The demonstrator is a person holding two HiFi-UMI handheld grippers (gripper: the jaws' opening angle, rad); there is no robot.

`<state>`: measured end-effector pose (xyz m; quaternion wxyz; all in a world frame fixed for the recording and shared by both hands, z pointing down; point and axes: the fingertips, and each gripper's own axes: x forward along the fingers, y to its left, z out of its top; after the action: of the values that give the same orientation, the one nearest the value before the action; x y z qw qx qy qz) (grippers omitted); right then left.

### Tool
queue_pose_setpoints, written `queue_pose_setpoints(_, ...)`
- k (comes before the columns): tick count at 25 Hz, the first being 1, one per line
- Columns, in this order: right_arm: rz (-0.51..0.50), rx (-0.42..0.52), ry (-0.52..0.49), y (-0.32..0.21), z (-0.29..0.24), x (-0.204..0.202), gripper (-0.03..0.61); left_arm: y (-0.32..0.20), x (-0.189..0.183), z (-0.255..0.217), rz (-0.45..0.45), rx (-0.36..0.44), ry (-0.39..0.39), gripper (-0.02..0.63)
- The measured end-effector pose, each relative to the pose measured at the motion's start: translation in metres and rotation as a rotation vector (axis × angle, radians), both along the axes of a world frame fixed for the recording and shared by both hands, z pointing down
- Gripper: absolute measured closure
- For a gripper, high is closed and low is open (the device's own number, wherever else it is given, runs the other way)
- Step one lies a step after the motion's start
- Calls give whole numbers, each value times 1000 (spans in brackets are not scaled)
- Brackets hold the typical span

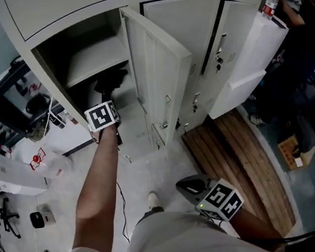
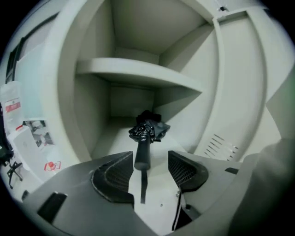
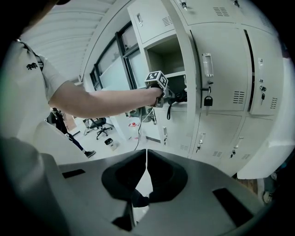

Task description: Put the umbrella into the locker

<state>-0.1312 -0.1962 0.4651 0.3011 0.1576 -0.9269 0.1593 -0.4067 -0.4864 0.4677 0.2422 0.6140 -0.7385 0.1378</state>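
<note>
Open locker (image 2: 94,106), umbrella (image 2: 143,147) inside, seemingly folded

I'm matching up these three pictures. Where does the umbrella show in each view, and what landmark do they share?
Head view: the umbrella lies in the open locker, under the shelf.
Left gripper view: centre, on the locker floor, handle toward the left gripper, whose open jaws do not touch it.
Right gripper view: only a dark shape at the locker mouth, probably the umbrella.
Shared landmark: that shelf.

locker (image 2: 92,110) mouth open, shelf (image 2: 138,73) overhead, door (image 1: 160,67) right
</note>
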Motion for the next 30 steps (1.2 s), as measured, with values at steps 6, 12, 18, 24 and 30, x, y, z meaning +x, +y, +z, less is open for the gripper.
queue_pose_setpoints(6,-66,13,-23,35,-1,37,558,69,34,-16,-28,44,10,465)
queue_pose_setpoints(12,-129,38,-24,69,3,76,560,144,87,-14,-6,69,46,601)
queue_pose_setpoints(18,-165,26,-44,100,7,106,560,224,153,2,68,62,100,603)
queue_pose_setpoints(24,-188,31,-59,119,11,125,560,299,227,14,183,42,131,603)
queue_pose_setpoints(30,-214,41,-72,130,11,132,560,345,268,18,219,18,145,603)
